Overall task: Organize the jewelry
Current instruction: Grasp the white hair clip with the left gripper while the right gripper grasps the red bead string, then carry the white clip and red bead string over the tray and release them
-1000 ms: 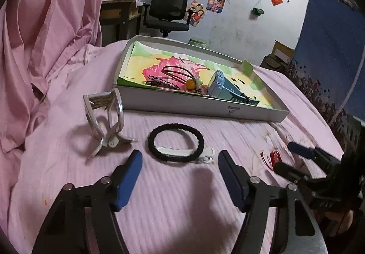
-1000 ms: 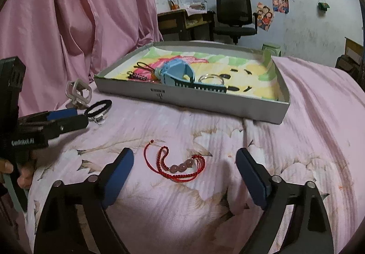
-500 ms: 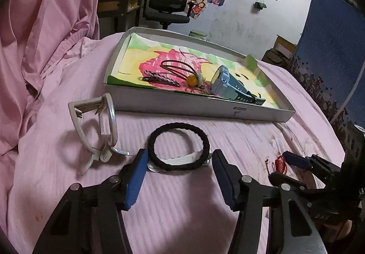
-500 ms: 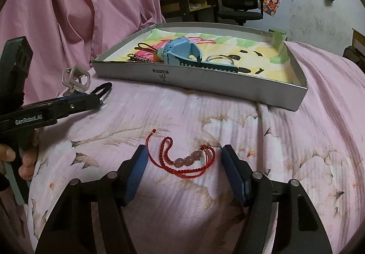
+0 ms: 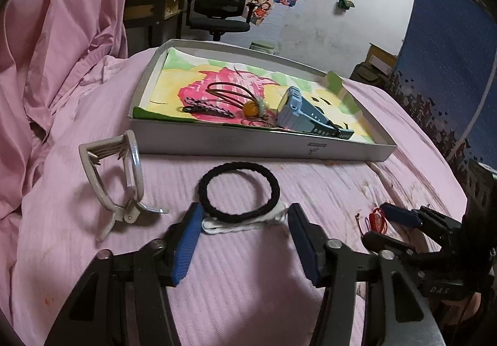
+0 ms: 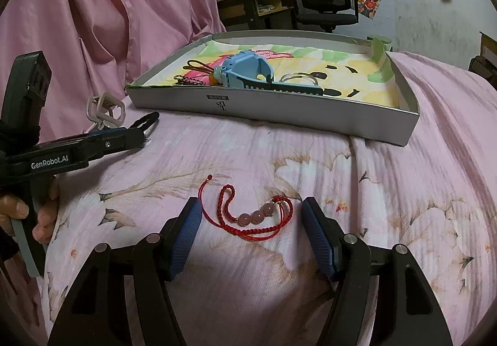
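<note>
Now | left gripper (image 5: 242, 215) closing around hair tie (image 5: 238, 192), contact unclear | right gripper (image 6: 251, 215) open, straddling bracelet (image 6: 253, 215)

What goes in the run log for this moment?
left gripper: closing round black hair tie, not gripped | right gripper: open astride red bracelet | both on bed | tray: watch inside

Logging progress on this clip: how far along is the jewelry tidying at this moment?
Partly done. The tray already holds a blue watch, a clear bangle and hair ties. In hand: the left gripper, its jaws just closing, flanks the black hair tie; the right gripper flanks the red bead bracelet; neither is lifted. Left: both, plus the hair claw clip.
</note>
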`<act>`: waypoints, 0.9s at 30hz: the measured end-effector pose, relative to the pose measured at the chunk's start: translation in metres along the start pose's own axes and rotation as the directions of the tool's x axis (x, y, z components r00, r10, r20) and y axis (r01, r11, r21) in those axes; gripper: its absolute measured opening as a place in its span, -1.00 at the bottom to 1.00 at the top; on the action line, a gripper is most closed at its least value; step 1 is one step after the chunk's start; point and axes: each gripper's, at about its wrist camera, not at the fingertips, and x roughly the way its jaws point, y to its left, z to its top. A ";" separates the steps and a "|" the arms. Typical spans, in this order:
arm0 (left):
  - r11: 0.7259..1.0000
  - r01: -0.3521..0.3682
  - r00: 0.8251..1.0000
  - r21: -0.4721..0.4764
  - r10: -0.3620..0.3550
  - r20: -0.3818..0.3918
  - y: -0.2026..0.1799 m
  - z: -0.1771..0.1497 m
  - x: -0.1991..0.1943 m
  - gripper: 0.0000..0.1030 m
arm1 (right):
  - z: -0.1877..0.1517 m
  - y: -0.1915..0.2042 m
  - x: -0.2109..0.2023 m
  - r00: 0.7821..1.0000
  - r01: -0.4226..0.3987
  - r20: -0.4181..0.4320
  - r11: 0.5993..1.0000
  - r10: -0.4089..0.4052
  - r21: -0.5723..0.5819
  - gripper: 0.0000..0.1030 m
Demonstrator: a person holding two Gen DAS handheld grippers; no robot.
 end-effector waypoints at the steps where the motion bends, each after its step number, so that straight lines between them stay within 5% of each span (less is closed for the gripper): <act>1: 1.000 -0.002 1.000 0.007 0.002 -0.014 -0.001 -0.001 0.001 -0.48 | 0.000 0.000 0.000 1.000 0.000 0.000 1.000 0.000 0.001 0.19; 7: 0.999 -0.016 1.000 0.044 0.017 -0.023 -0.009 -0.004 0.000 -0.48 | -0.001 0.000 -0.001 1.000 -0.007 0.001 1.000 0.007 0.010 0.19; 12: 0.997 0.017 0.999 0.078 -0.013 -0.052 -0.015 0.001 0.007 -0.08 | -0.001 0.000 0.000 1.000 -0.007 0.000 1.000 0.007 0.010 0.19; 16: 0.992 0.034 0.997 0.123 -0.025 -0.076 -0.025 0.006 0.015 -0.08 | 0.000 -0.002 0.002 1.000 -0.010 -0.011 1.000 0.010 0.016 0.19; 27: 0.981 0.044 0.995 0.188 -0.026 -0.099 -0.039 0.008 0.021 -0.61 | -0.001 -0.007 0.001 1.000 -0.005 -0.006 0.999 0.006 0.038 -0.28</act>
